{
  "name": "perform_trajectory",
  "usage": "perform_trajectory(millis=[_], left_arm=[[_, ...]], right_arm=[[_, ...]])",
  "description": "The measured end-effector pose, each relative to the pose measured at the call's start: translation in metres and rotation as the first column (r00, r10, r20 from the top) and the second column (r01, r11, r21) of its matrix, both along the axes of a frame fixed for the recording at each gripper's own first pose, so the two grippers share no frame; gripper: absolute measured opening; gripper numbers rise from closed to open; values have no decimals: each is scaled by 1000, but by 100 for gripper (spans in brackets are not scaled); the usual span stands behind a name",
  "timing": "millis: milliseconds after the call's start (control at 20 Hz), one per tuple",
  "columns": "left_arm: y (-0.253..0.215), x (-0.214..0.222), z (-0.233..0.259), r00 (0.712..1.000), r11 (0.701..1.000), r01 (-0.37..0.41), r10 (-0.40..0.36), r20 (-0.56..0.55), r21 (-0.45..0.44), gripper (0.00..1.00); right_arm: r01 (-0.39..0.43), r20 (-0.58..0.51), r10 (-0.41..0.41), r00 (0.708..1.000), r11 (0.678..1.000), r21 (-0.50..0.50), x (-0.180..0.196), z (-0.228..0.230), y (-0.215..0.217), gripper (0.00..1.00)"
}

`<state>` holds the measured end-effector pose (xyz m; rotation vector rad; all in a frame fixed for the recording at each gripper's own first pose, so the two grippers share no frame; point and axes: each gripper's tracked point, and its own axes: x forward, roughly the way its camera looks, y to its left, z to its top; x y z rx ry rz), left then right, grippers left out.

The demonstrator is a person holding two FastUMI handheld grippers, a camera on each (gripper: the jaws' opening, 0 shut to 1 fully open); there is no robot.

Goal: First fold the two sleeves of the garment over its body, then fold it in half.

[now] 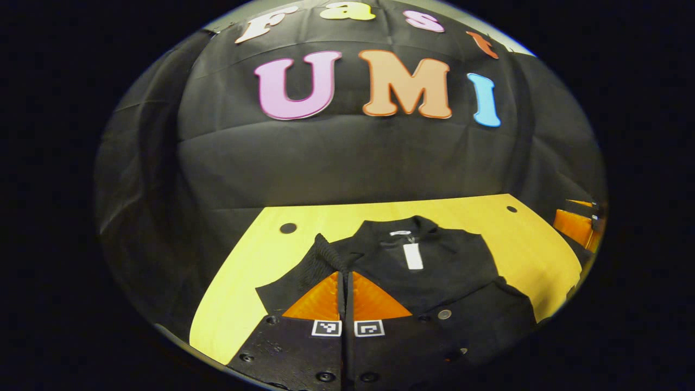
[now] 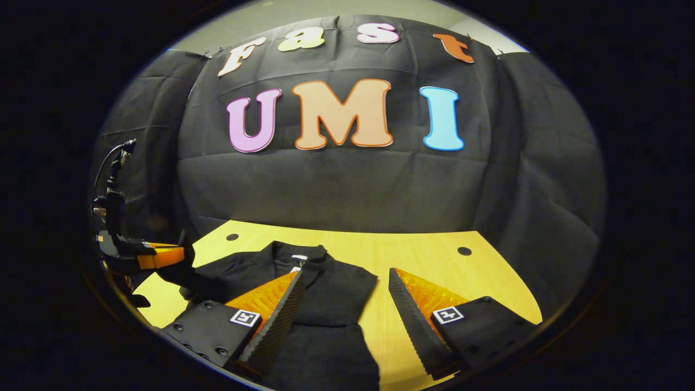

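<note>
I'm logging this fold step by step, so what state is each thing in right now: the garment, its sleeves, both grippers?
Garment: spread flat on the table, collar toward the far wall, not yet folded in half.
Left sleeve: lifted and bunched, pinched by the left gripper.
Right sleeve: lying flat, not held.
Left gripper: shut on the sleeve.
Right gripper: open, fingers wide apart above the garment's edge.

Screwed black housings, square coded markers

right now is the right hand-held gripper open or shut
Open: in the right gripper view the right hand-held gripper has its fingers wide apart over the black knitted garment and yellow wooden table, gripping nothing.
</note>
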<state>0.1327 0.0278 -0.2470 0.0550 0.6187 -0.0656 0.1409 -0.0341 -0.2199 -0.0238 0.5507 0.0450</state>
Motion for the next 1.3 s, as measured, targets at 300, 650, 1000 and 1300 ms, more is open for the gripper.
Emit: perform_trajectory(millis=[300,650,1000,1300], left_arm=[[-74,22,-7,996,996,91,-91,-1,-3,0],[-148,35,-34,984,985,171,-171,-48,-4,0],[-209,39,-58,964,969,247,-244,-105,16,0],[-236,54,-39,976,975,219,-218,-21,38,10]], right_arm=[[70,-11,-70,998,998,3,-10,-3,-56,99],[160,-32,-161,986,987,-10,-28,-8,-121,99],[217,-67,-216,974,976,-5,-42,-21,-168,99],[159,-85,-159,984,987,-7,-44,-38,-174,99]])
